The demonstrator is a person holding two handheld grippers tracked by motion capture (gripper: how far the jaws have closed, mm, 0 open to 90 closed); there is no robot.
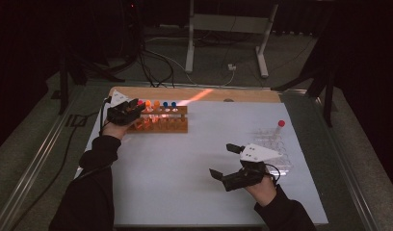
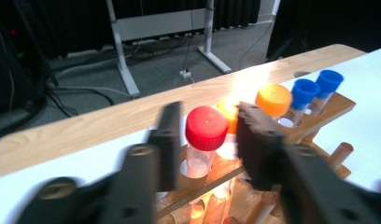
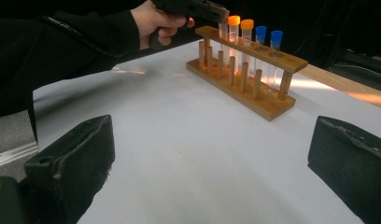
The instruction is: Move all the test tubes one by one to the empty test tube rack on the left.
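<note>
Red cap first: the red-capped tube (image 2: 205, 140) stands upright in the end hole of the wooden rack (image 1: 177, 126), which sits on the white desk (image 1: 185, 159) near its far left corner, long side running along the far edge. My left tool (image 2: 206, 140) is at that end of the rack w/ jaws either side of the red cap, a slim gap showing on each side in the left gripper view, so the pads aren't pressing; I read it as apart, not clamped. Next along the rack: two orange-capped tubes (image 3: 240, 35), then two blue-capped tubes (image 2: 314, 91), all upright. A warm streak of light falls across the rack and the bare wood strip (image 1: 242, 95) at the desk's far edge. In the right gripper view the left hand (image 3: 158, 21) grips its tool above the rack's end. My right tool (image 1: 222, 161) is over the near right part of the desk, well apart from the rack, jaws wide apart w/ nothing btwn them, just bare desk. Just beyond it, by the right edge, sits a clear plastic rack (image 1: 276, 149) w/ one more red-capped tube (image 1: 280, 127) standing at its far end; detail there is too faint to say more. Both sleeves are dark, forearms coming in from the near edge.
</note>
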